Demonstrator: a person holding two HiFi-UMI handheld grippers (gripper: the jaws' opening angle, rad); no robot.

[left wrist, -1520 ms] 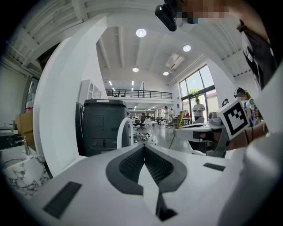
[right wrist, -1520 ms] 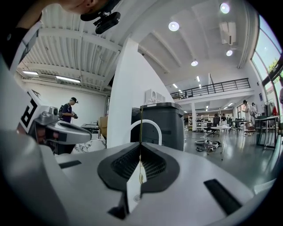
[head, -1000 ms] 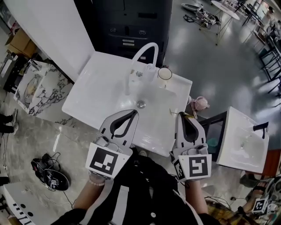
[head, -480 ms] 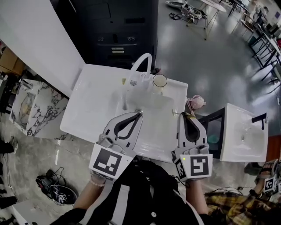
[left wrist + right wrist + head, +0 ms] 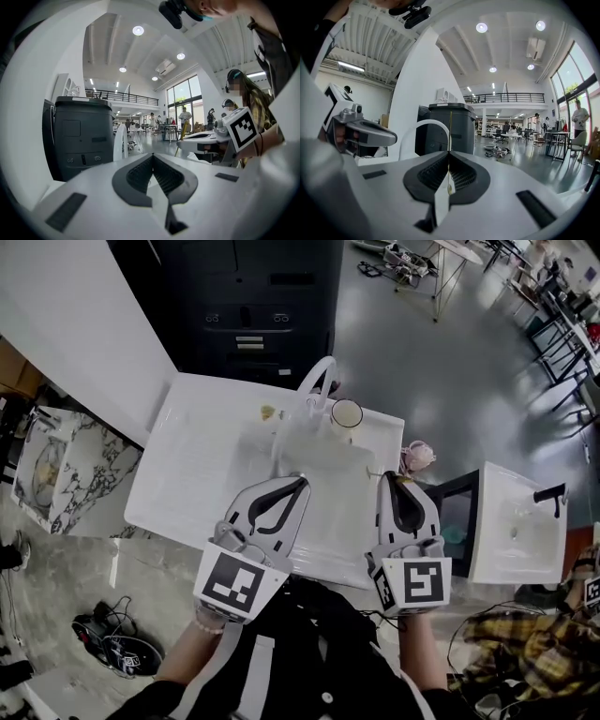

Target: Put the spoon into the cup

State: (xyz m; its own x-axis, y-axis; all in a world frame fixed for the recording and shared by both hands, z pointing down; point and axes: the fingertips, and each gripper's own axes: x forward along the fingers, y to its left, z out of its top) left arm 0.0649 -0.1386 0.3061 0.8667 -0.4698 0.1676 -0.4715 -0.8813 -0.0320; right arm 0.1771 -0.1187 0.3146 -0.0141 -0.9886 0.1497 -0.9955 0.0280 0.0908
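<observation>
At the far edge of the white desk with a sink bowl (image 5: 187, 465), near its far right corner, stands the small clear round cup with a dark rim (image 5: 347, 414). It is just beside the white curved tap (image 5: 317, 381), on the tap's right side. I hold my right tool (image 5: 397, 481) over the near right corner of the desk, well apart from the cup. Its jaws are pressed together on the thin gold-coloured metal spoon (image 5: 450, 129). The spoon's long handle sticks straight up out of the jaws in the right gripper view, and its small end sits down between the pads. My left tool (image 5: 302, 482) hangs over the near edge of the desk, in front of the sink bowl. Its jaws are closed at the tips and I see nothing between them. A little yellow bit (image 5: 268, 412) lies by the far edge, left of the tap.
</observation>
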